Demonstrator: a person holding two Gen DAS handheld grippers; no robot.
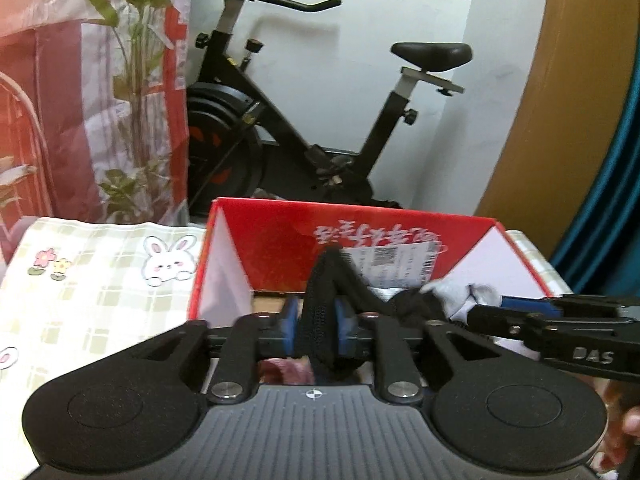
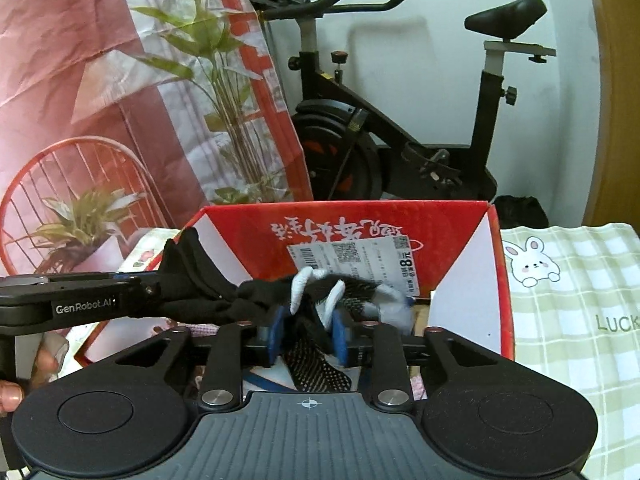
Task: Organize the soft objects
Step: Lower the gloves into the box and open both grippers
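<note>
two grippers meet over a red box (image 1: pixel 280 236) w/ a white shipping label (image 2: pixel 356 260) on its inner back wall. box sits on a checked cloth w/ bunny print (image 1: pixel 100 280), toward the cloth's far edge. behind it: exercise bike (image 1: pixel 304 92) against the white wall, printed plant backdrop (image 2: pixel 140 80) at left, teal curtain (image 1: pixel 612 184) at far right edge of left view.

left gripper (image 1: pixel 316 320) is clenched on a black sock (image 1: pixel 320 308), which stands up in a peak between the blue pads (image 1: pixel 290 316) and hangs below them. right gripper (image 2: pixel 306 334) is clamped on a black dotted sock (image 2: pixel 316 364); a white-and-grey sock (image 2: pixel 384 300) bunches just beyond its pads. whether the black cloth running from left gripper across to the right one is the same sock, can't tell.

box floor mostly hidden by gripper bodies; a pink item (image 1: pixel 284 372) below is blurred, can't id. person's fingers (image 2: pixel 16 392) cut off at frame edge.

both grippers point fwd, roughly level, toward the box's back wall; left one crosses the right view from its left edge.
</note>
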